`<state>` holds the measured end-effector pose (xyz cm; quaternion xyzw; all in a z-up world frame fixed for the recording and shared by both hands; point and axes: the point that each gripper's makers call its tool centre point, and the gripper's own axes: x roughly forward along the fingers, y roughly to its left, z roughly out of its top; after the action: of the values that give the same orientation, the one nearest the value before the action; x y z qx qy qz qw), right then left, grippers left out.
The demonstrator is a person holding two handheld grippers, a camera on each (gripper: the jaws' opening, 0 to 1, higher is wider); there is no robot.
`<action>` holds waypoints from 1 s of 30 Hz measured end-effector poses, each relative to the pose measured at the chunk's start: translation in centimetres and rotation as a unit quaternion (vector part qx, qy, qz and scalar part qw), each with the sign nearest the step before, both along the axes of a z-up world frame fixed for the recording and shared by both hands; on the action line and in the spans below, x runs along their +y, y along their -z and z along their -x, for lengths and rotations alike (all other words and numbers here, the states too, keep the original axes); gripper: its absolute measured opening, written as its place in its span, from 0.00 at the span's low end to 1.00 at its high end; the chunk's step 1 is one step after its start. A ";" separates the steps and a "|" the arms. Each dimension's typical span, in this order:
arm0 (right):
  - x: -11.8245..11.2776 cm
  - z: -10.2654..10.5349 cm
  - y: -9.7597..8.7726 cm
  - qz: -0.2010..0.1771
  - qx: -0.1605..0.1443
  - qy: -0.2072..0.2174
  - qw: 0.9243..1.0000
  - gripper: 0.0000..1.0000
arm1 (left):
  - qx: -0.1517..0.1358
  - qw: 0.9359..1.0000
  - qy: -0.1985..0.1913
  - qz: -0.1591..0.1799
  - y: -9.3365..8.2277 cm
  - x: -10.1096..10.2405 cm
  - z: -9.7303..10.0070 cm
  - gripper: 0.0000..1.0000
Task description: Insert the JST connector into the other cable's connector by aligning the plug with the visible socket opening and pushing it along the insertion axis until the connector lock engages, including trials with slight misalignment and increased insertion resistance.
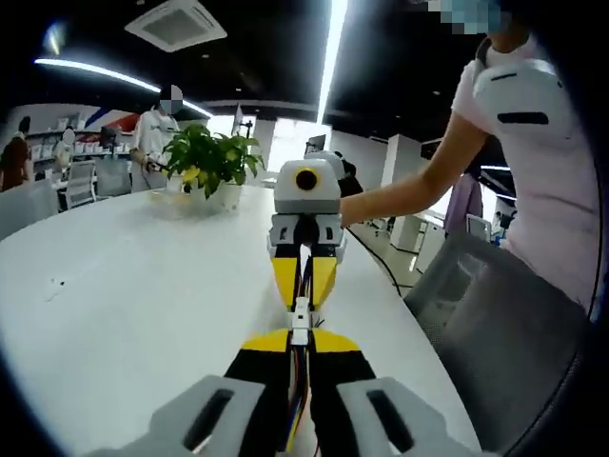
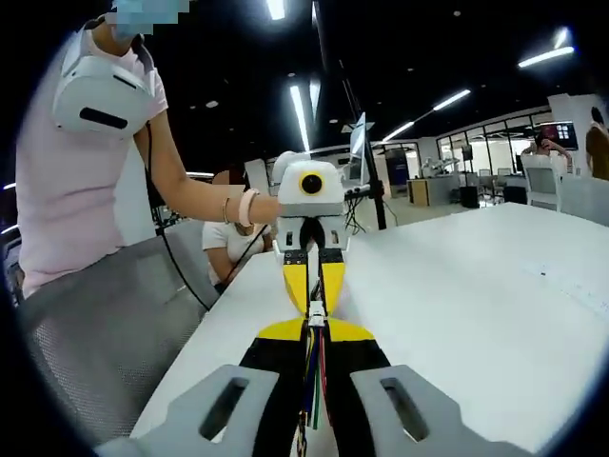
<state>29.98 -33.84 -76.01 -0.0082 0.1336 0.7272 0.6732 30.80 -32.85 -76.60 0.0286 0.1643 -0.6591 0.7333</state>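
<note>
1. The left gripper [image 1: 300,347] has its jaws closed on a cable [image 1: 297,400], holding a white plug [image 1: 300,324] above the white table [image 1: 124,305].
2. The right gripper [image 2: 316,328] faces it tip to tip, jaws closed on the other cable [image 2: 314,381]; its socket [image 2: 316,312] touches the plug.
3. Whether the lock has caught cannot be told.
4. Best practice: keep both grippers on one line, push straight and steadily, and correct any tilt before adding force.
</note>
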 end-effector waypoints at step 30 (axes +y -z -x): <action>0.8 0.0 2.1 0.002 0.020 -0.013 1.000 0.02 | -0.019 0.999 0.017 -0.023 1.2 -0.4 1.3 0.00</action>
<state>29.99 -33.06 -78.10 0.0031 0.1487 0.7357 0.6607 29.52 -33.22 -77.77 0.0608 0.1655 -0.6668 0.7241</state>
